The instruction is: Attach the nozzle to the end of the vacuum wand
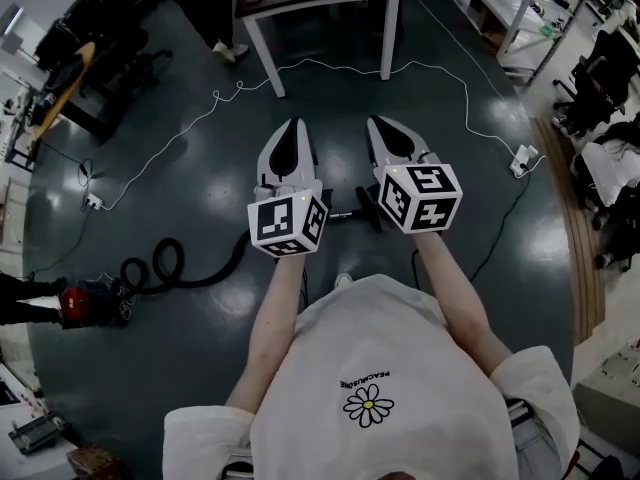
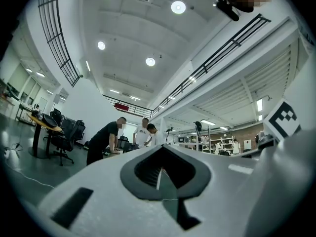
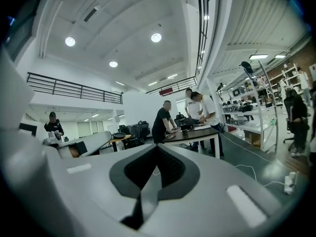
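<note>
In the head view my left gripper and right gripper are held side by side in front of the person, both shut with nothing between the jaws. On the dark floor below at the left lies a red vacuum body, and its black coiled hose runs toward the grippers. A black part shows on the floor between the two marker cubes; I cannot tell whether it is the wand or the nozzle. The left gripper view shows the left gripper shut and empty, and the right gripper view shows the right gripper the same.
A dark table with white legs stands ahead, with people at it. A white cable crosses the floor to a power strip. Office chairs and desks line the left, shelving and benches the right.
</note>
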Demonstrator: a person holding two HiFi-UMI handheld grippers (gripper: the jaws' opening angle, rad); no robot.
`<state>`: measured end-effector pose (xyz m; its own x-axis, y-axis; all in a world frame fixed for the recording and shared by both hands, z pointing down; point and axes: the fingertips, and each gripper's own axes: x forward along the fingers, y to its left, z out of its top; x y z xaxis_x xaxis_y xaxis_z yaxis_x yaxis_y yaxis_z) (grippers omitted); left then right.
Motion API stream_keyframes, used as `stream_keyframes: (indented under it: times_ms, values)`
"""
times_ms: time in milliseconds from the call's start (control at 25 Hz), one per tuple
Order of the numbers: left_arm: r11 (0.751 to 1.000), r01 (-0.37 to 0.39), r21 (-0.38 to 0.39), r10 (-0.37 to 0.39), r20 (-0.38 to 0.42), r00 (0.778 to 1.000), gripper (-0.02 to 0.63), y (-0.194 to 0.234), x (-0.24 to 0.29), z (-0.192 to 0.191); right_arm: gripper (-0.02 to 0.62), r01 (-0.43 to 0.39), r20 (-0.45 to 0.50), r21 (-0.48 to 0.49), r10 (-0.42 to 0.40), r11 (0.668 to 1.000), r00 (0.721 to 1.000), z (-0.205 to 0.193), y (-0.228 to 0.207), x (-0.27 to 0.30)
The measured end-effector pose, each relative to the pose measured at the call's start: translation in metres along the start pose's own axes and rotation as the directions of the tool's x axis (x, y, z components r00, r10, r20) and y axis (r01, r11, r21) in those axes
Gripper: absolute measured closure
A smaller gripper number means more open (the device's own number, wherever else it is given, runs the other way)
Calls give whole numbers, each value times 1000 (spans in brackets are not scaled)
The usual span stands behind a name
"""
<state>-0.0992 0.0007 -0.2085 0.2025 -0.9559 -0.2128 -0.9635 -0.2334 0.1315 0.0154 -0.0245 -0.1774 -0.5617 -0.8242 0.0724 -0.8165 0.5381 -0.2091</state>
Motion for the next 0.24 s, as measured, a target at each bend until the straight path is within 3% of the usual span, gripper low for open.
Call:
stream_keyframes:
  times_ms: [240]
  values:
    - [1000, -3, 8, 3, -1, 1000, 603, -3, 1, -5, 588, 5, 13, 0, -5, 1000, 1000, 3, -7, 1]
